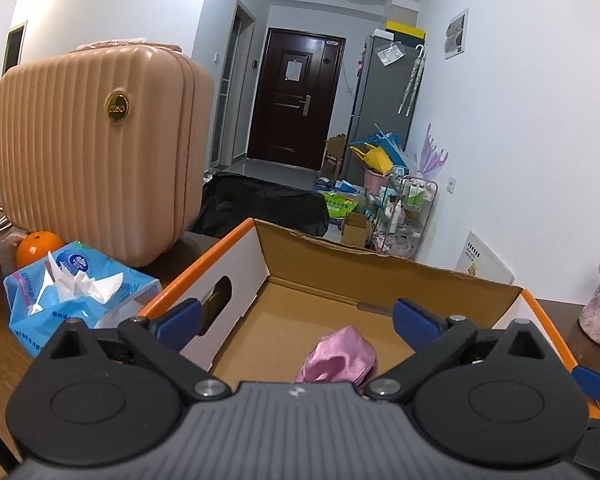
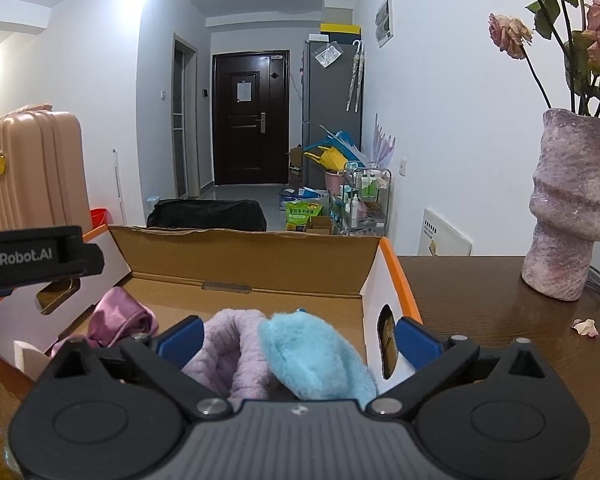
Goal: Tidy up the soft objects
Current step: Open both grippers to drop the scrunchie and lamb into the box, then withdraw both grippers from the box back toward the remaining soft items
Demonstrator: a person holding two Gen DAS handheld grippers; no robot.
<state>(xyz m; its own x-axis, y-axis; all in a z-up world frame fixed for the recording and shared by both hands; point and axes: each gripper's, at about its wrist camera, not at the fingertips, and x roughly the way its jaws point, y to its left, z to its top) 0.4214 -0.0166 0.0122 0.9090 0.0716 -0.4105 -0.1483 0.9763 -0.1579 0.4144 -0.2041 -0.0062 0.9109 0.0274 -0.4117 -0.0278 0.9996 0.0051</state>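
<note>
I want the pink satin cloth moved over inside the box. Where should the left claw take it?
Grip the raised fold at the top of the pink satin cloth, coming straight down from above. It lies crumpled on the floor of the cardboard box, whose walls block a side approach. The left claw is open above it.

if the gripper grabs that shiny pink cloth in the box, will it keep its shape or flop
Likely floppy: the pink cloth lies crumpled in soft folds on the floor of the cardboard box. Its satin-like sheen suggests it may slip between the fingers. It looks light.
</note>
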